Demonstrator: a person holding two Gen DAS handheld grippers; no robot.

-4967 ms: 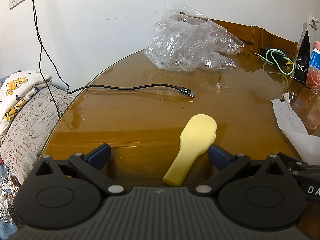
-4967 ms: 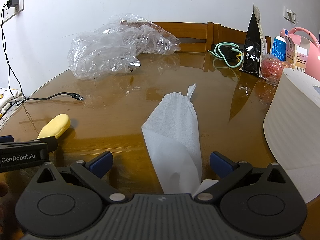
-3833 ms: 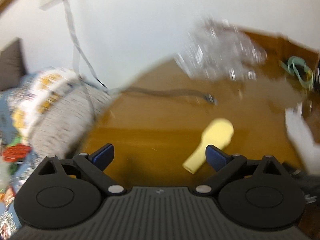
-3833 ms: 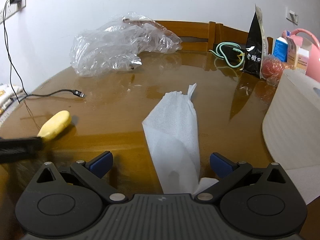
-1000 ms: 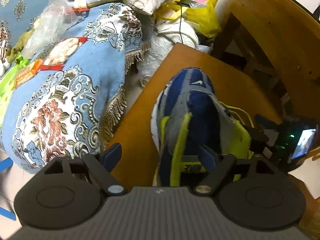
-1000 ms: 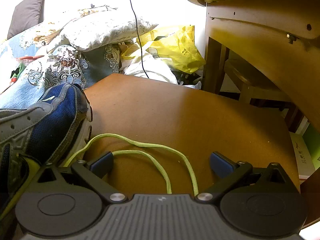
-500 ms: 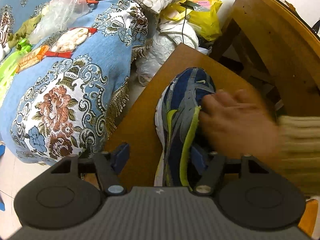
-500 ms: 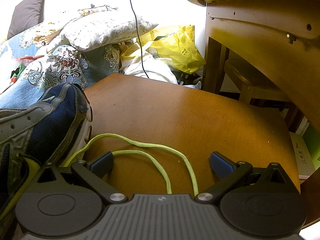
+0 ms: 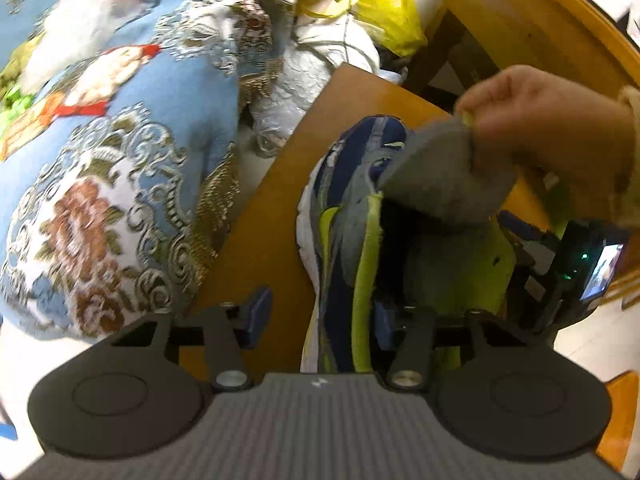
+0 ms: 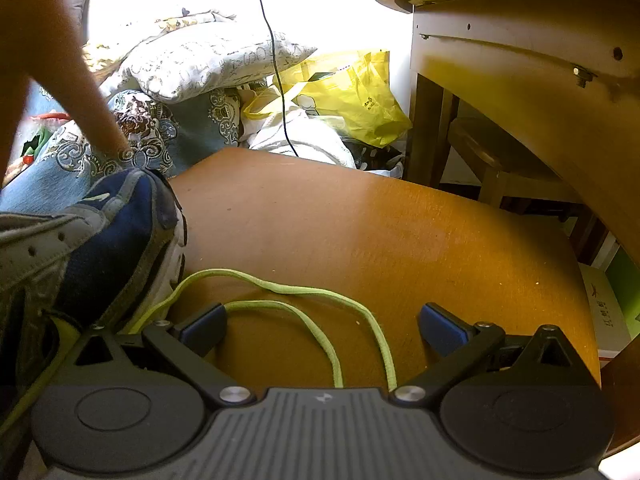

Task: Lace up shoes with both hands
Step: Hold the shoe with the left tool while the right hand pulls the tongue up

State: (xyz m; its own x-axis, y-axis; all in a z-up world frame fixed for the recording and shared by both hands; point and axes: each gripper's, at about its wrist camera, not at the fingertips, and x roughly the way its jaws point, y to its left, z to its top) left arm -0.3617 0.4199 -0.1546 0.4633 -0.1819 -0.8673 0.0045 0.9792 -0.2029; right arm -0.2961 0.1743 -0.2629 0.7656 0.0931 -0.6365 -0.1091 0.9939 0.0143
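Jaws: left gripper (image 9: 320, 314) closing, loose astride shoe (image 9: 344, 168); right gripper (image 10: 322, 328) wide over wooden board (image 10: 400, 240).

mesh-cloth shoe (image 9: 344, 216), woven lace (image 10: 304, 292), smooth matt wooden board (image 10: 380, 240).

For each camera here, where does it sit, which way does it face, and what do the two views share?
Left wrist: on the left gripper, looking steeply down on the shoe; jaws just closing astride its side wall; a bare hand lifts the tongue.
Right wrist: on the right gripper, open, looking down across the wooden seat at the lace.
Shared: shoe, seat, yellow bag.
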